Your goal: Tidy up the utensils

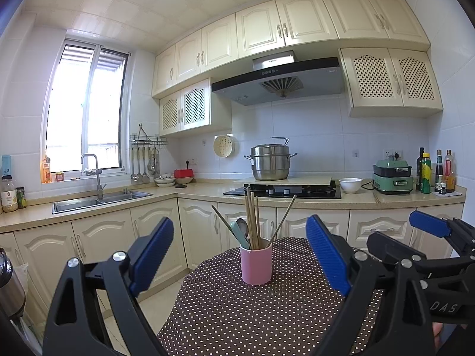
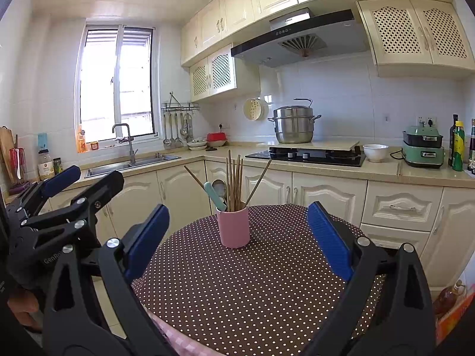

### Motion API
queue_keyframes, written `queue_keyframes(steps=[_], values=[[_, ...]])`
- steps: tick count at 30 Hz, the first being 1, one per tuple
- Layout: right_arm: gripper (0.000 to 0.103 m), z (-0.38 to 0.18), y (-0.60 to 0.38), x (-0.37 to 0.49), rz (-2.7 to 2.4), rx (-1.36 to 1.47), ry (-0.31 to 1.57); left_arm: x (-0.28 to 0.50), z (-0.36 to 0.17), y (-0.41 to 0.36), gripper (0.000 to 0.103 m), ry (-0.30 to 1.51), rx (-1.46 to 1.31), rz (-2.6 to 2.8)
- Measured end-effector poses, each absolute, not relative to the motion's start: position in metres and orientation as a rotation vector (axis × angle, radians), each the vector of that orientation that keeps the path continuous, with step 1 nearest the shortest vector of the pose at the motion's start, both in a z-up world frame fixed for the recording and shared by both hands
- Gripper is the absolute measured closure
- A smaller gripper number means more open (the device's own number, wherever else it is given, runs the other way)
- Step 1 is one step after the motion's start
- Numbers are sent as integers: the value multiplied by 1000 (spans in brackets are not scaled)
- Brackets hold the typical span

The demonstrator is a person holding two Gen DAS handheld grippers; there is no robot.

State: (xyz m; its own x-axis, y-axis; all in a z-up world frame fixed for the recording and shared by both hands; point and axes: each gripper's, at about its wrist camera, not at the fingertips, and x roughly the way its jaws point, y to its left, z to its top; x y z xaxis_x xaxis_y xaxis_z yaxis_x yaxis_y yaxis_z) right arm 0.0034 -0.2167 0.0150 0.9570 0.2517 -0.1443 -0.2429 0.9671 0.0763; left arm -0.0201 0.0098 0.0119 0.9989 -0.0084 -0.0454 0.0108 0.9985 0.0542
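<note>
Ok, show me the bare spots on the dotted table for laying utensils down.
The tablecloth is bare between the pink cup and both open grippers, left and right, and either side of the cup. Crowded only inside the cup: chopsticks and spoons.

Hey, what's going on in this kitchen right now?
A person holds two grippers over a polka-dot table, both open and empty. The left gripper and right gripper both face a pink cup standing upright on the table. It holds chopsticks and spoons. Nothing is being gripped yet.
</note>
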Motion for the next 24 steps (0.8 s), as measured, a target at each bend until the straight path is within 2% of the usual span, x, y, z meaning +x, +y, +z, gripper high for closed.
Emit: queue_keyframes(steps=[24], values=[[10, 10, -218, 3, 253, 58, 169, -22, 7, 11, 14, 50, 52, -8]])
